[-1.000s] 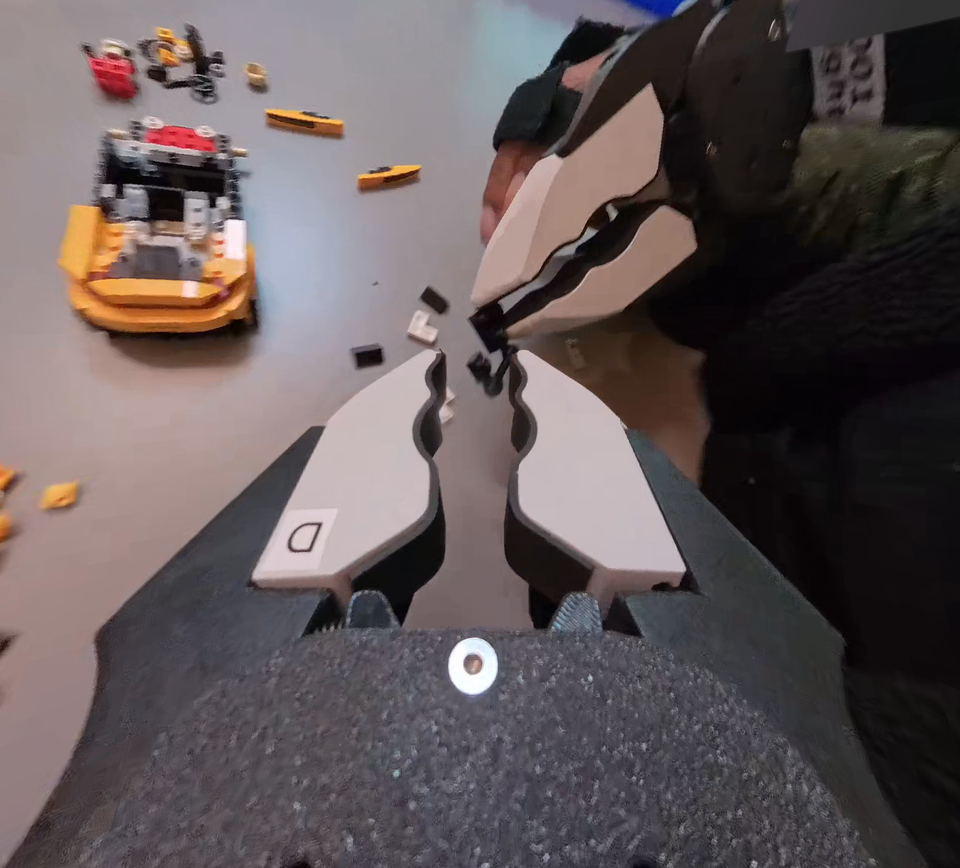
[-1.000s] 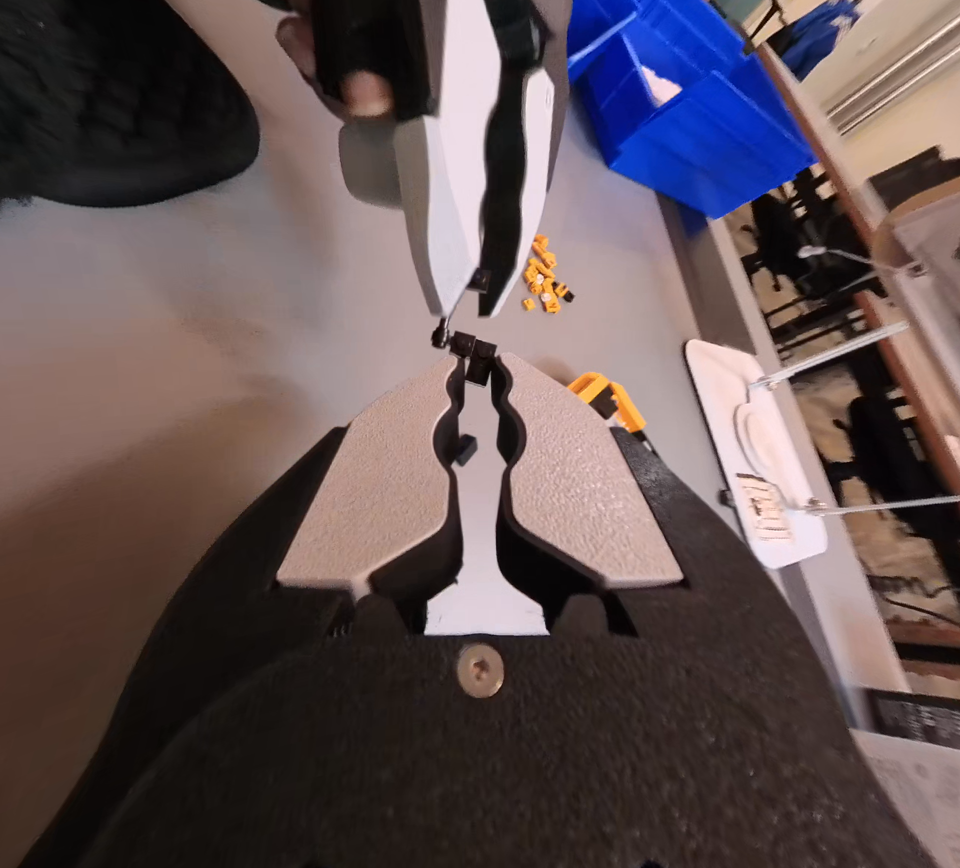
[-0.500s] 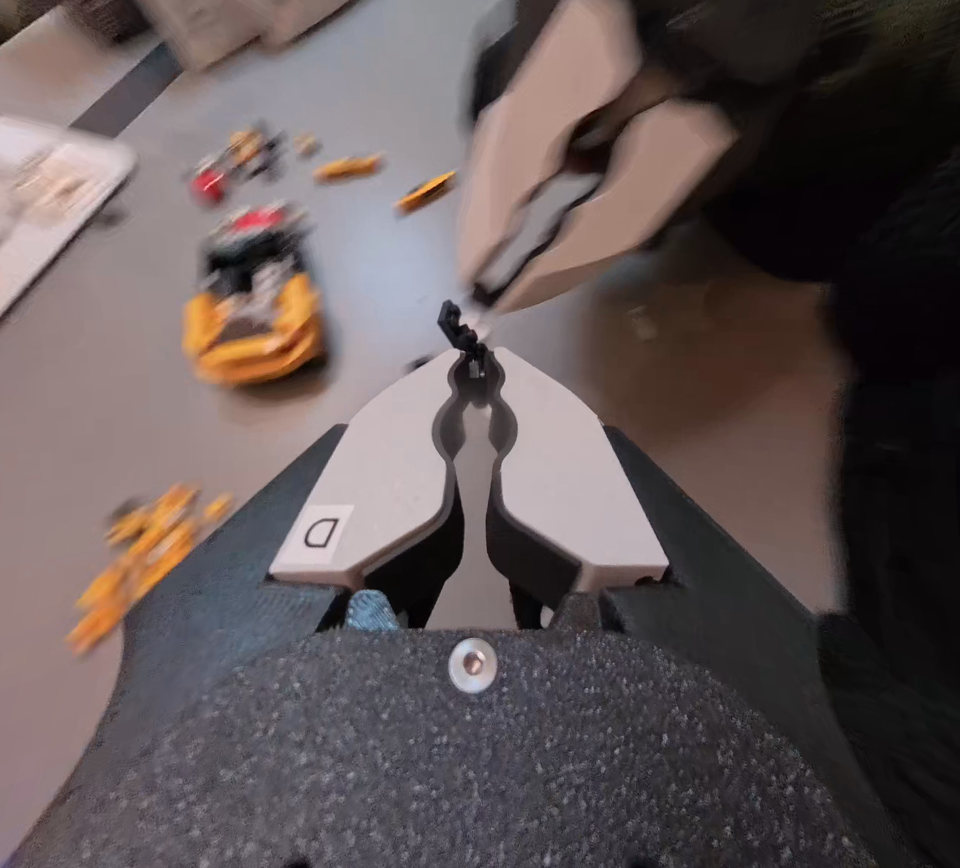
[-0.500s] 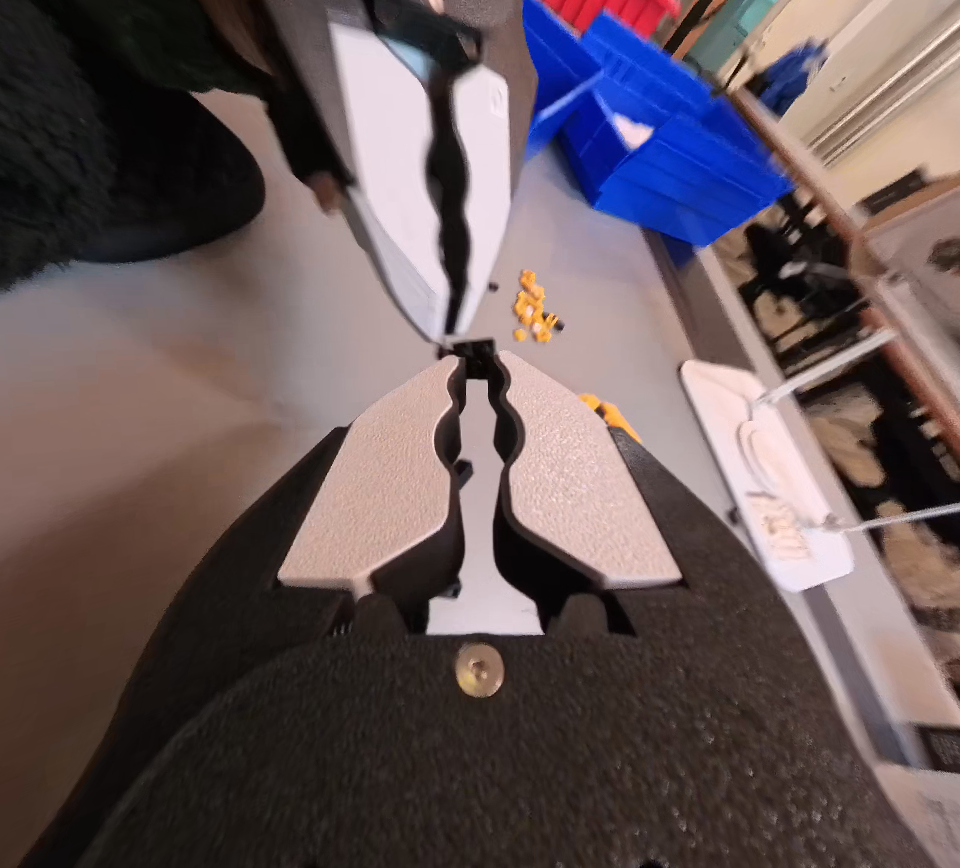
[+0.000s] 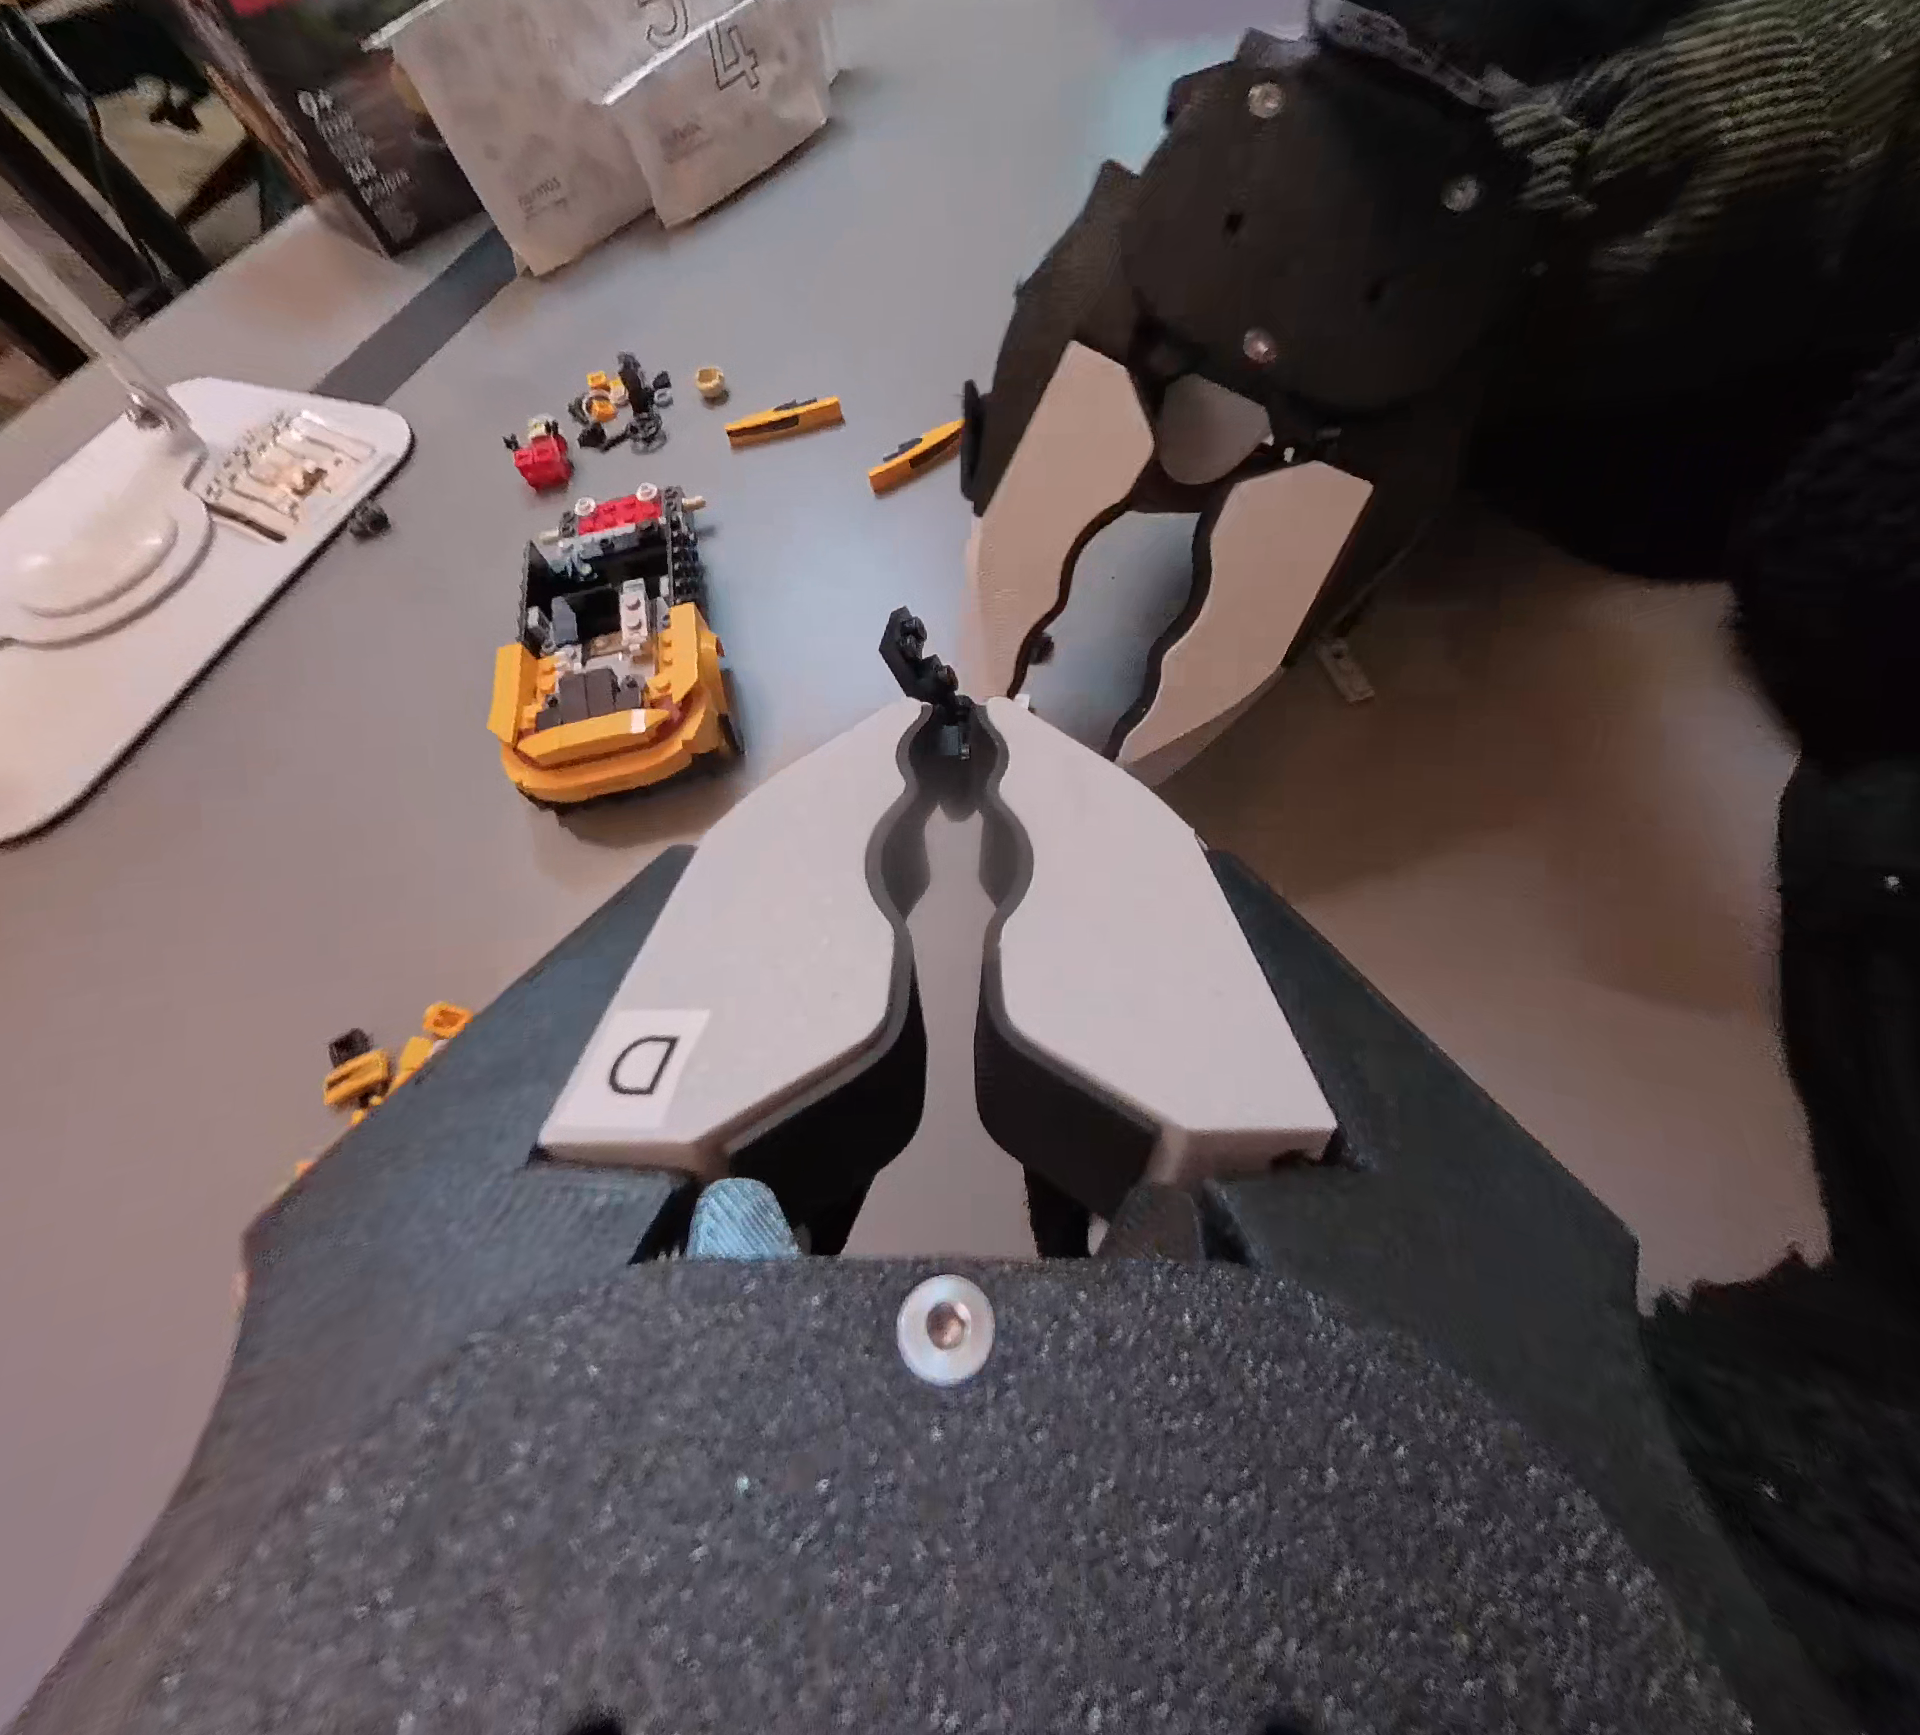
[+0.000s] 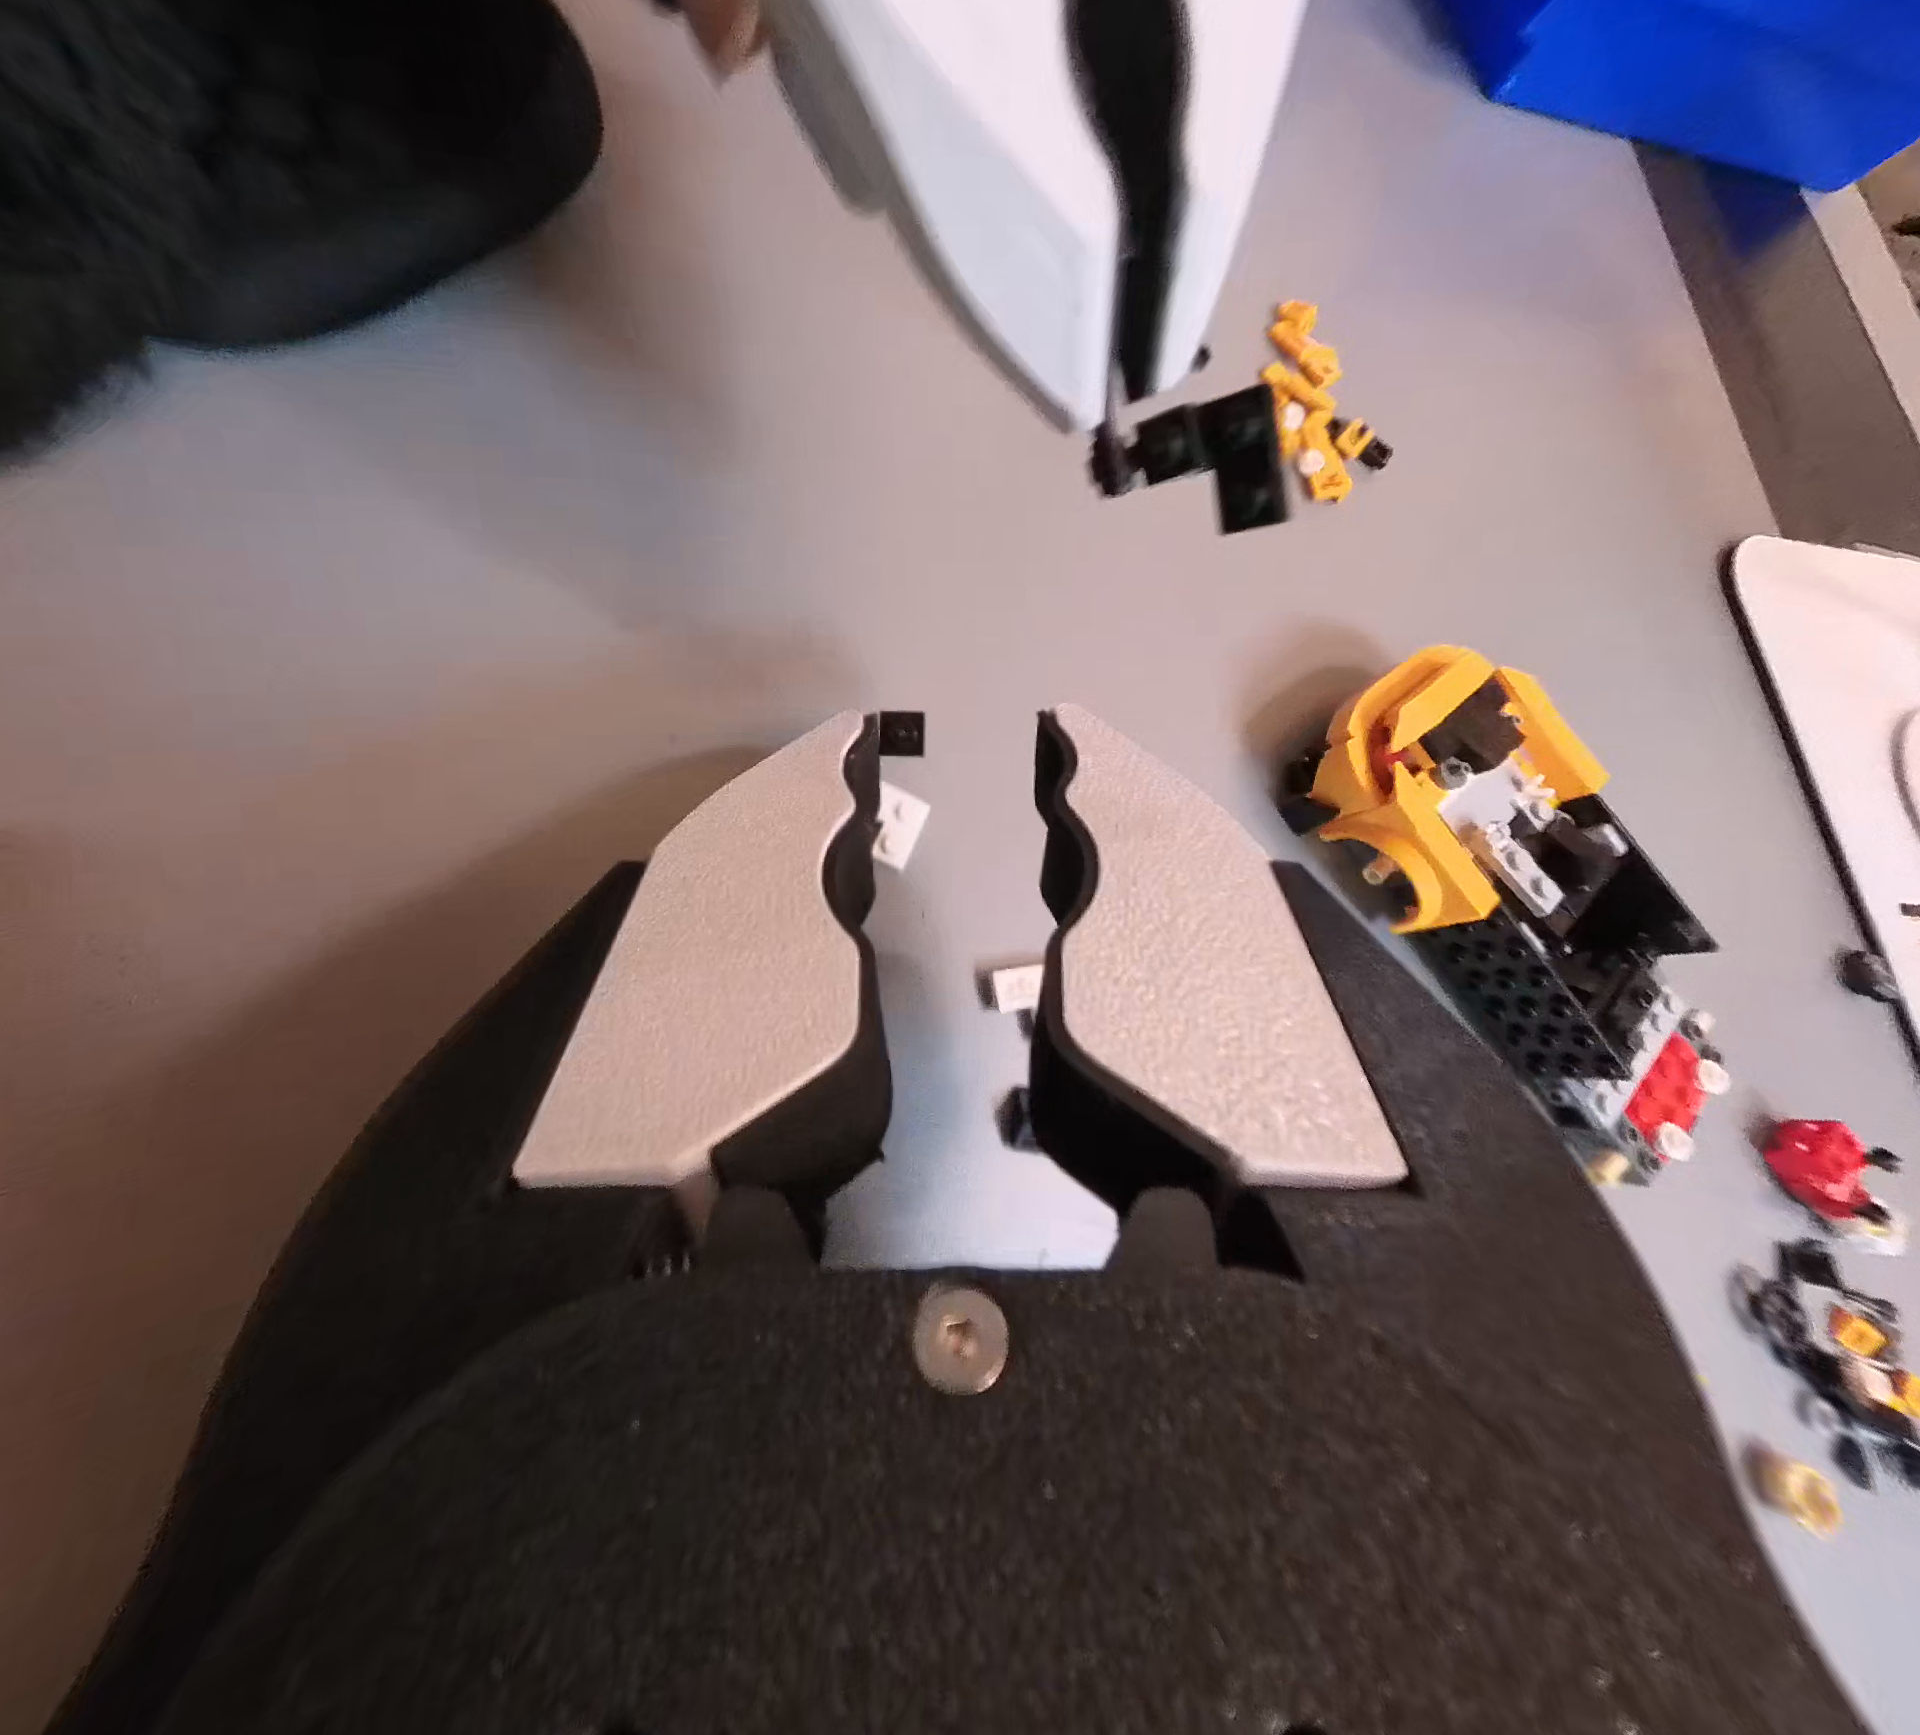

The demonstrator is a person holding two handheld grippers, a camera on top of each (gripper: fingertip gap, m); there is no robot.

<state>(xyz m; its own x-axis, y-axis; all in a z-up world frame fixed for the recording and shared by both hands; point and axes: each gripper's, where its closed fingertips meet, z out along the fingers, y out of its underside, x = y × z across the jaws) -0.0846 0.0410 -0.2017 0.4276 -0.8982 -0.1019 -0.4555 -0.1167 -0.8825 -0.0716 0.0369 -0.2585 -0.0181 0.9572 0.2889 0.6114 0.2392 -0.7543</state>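
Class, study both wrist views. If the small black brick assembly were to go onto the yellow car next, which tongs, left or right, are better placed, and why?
Probably the left tongs: they are shut on the black brick assembly, with the yellow car close by. The right tongs are open and hold nothing.

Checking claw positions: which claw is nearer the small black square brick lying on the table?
Right. The right claw hangs open over the black square brick, beside its left fingertip; the left claw is farther off, gripping a black brick assembly.

I am seeing printed writing on a dark cardboard box [image 5: 312, 23] with a red logo patch, on two white paper bags [image 5: 623, 75], and on a small white sticker [image 5: 639, 1062] on my left gripper [image 5: 951, 719]; I am not repeating any of it.
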